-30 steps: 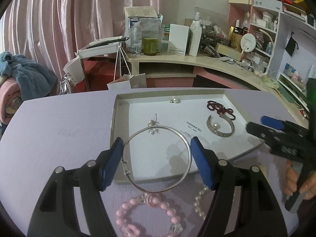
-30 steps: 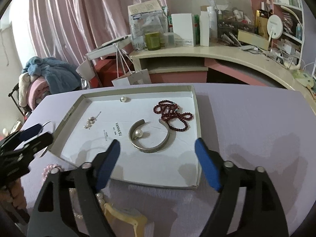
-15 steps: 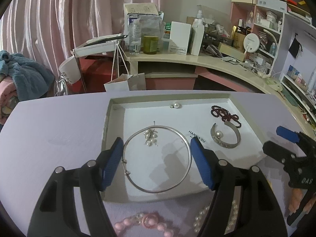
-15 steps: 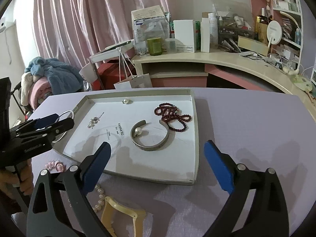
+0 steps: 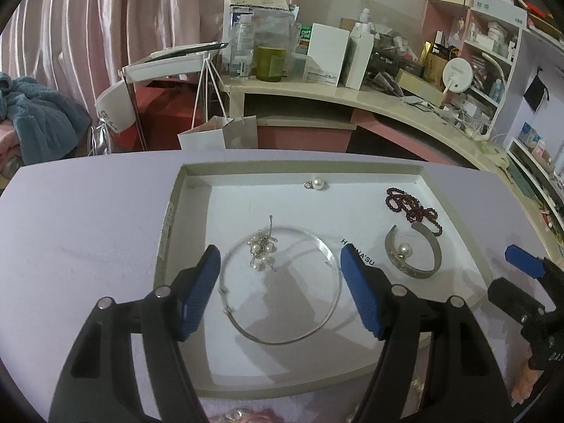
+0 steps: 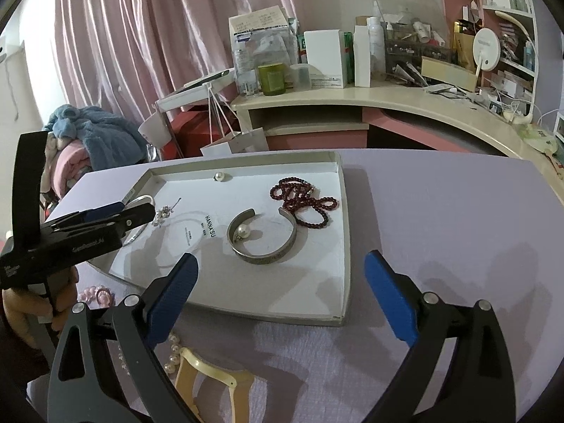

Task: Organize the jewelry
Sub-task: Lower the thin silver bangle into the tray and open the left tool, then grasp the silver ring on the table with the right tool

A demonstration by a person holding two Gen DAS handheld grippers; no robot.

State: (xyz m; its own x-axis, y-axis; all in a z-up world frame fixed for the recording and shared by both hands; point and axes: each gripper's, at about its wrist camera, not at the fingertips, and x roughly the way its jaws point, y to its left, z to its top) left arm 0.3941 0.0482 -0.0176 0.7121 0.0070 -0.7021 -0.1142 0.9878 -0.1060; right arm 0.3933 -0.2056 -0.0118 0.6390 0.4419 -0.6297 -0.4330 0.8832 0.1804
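Observation:
A shallow white tray [image 5: 176,211] lies on the lilac table. My left gripper [image 5: 277,252] hovers over its left half. Its jaws are opening, and a thin silver hoop bangle [image 5: 282,342] hangs blurred and loose between the blue pads, just above the tray floor. Under the hoop lies a pearl cluster earring [image 5: 262,246]. A single pearl [image 5: 317,184], a dark red bead strand [image 5: 412,208] and a silver cuff [image 5: 416,257] with a pearl also lie in the tray. My right gripper [image 6: 280,257] stands wide open and empty near the tray's front right corner.
On the table in front of the tray lie a pink bead bracelet [image 6: 97,294], a pearl strand [image 6: 172,349] and a cream hair clip [image 6: 211,384]. A cluttered desk [image 6: 352,102] and shelves stand behind the table. A person's hand [image 6: 24,313] holds the left gripper.
The left gripper carried the silver hoop forward from the tray's front edge to over its floor, and its jaws widened. The right gripper's jaws spread wider early on; it stayed in place.

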